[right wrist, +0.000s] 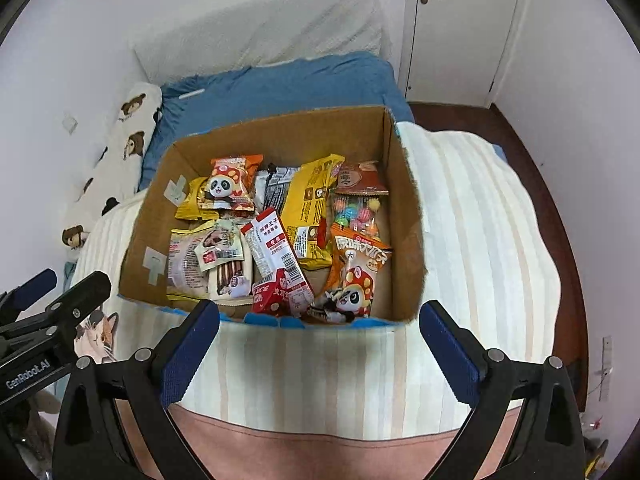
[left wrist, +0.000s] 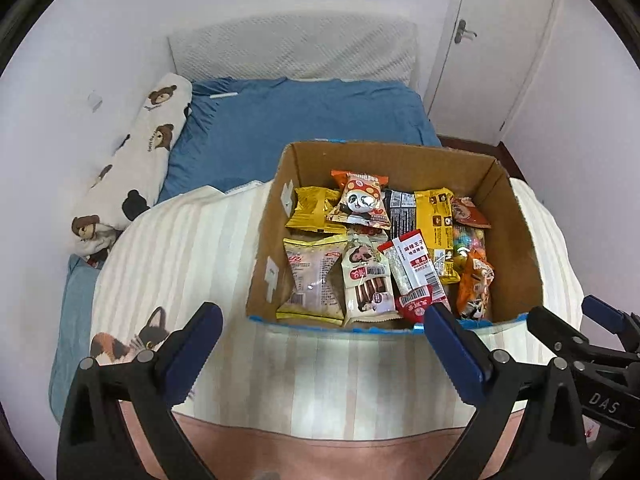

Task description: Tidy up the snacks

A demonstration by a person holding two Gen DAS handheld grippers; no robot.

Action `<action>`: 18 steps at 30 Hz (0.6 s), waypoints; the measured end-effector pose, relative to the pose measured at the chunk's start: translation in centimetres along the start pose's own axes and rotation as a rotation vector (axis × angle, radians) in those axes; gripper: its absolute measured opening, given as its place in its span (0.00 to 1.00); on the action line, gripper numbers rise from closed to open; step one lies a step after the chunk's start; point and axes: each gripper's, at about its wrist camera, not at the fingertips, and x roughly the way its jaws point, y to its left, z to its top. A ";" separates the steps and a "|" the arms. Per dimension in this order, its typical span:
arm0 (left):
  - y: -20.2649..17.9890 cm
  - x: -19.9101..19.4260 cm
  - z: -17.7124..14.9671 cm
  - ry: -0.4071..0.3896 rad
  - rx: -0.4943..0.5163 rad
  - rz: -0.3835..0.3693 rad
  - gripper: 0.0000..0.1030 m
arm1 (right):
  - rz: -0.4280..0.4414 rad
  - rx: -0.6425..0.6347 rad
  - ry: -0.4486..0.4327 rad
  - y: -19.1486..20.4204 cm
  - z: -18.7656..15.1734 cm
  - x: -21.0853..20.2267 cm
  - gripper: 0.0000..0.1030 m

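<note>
A cardboard box [left wrist: 516, 232] is being shown standing on a striped blanket [left wrist: 192, 248] spread over a bed, its top open and its near rim edged in blue tape. The snacks are being held inside it — packets lying flat and overlapping across the floor of the box. A panda-print packet [left wrist: 360, 202] is being seen at the back, resting on a yellow packet [left wrist: 310, 210]; a red and white stick packet [right wrist: 276, 252] is lying diagonally near the middle, and an orange panda packet [right wrist: 356, 276] is being propped in the near right corner, just in front of a clear bag of coloured candies [right wrist: 358, 214].

The left gripper [left wrist: 322, 326] is being held just short of the box's near wall, jaws spread wide with nothing between them. The right gripper [right wrist: 320, 322] is being held likewise at the near rim, jaws wide and empty.

A bear-print pillow [left wrist: 136, 160] is being seen along the wall on the left, beside a blue sheet [left wrist: 304, 116], and a white door [right wrist: 460, 28] is standing behind.
</note>
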 end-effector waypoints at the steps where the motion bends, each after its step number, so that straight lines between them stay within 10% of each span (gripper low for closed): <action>1: 0.1 -0.8 -0.4 -0.013 -0.004 0.007 1.00 | 0.000 0.000 -0.019 0.0 -0.4 -0.8 0.99; 18: 0.6 -13.5 -9.3 -0.179 -0.003 0.030 1.00 | 0.022 -0.035 -0.282 0.9 -10.4 -16.2 0.99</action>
